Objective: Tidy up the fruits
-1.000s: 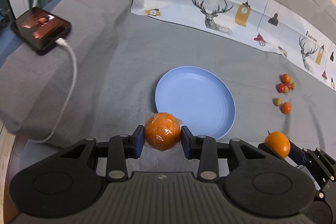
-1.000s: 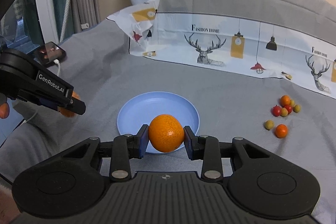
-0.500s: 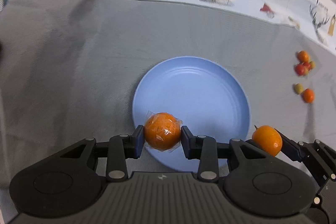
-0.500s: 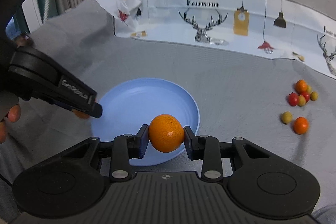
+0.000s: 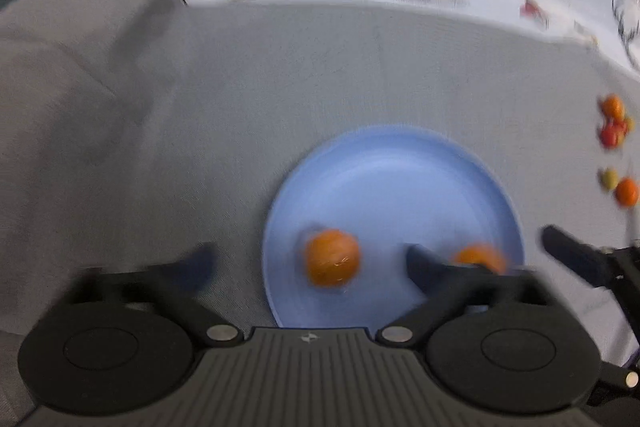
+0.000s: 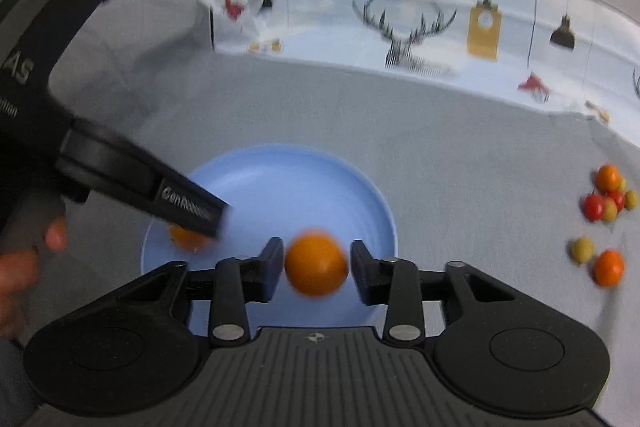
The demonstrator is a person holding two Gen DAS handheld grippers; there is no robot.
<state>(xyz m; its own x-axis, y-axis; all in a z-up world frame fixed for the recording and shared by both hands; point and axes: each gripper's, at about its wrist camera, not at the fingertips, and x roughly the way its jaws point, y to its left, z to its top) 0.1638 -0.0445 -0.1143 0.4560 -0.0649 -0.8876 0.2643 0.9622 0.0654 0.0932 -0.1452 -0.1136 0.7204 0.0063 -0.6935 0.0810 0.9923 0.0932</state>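
Observation:
A light blue plate (image 5: 400,179) lies on the grey cloth; it also shows in the right wrist view (image 6: 288,179). My left gripper (image 5: 308,267) is open, its fingers wide apart. A wrapped orange (image 5: 332,258) sits free on the plate's near left part between them; in the right wrist view this orange (image 6: 182,237) peeks from under the left gripper's finger. My right gripper (image 6: 316,265) is open, jaws slightly apart from a second orange (image 6: 316,261) over the plate's near edge. That orange (image 5: 478,259) shows blurred in the left wrist view.
A cluster of small red, orange and yellow-green fruits (image 6: 606,193) lies on the cloth to the right, with two more (image 6: 598,259) nearer. A white printed cloth with deer and lamps (image 6: 420,27) covers the back. The person's hand (image 6: 28,255) holds the left gripper.
Both grippers moved over the plate. The left gripper opened wide and let go of the wrapped orange onto the plate. The right gripper's jaws parted from its orange.

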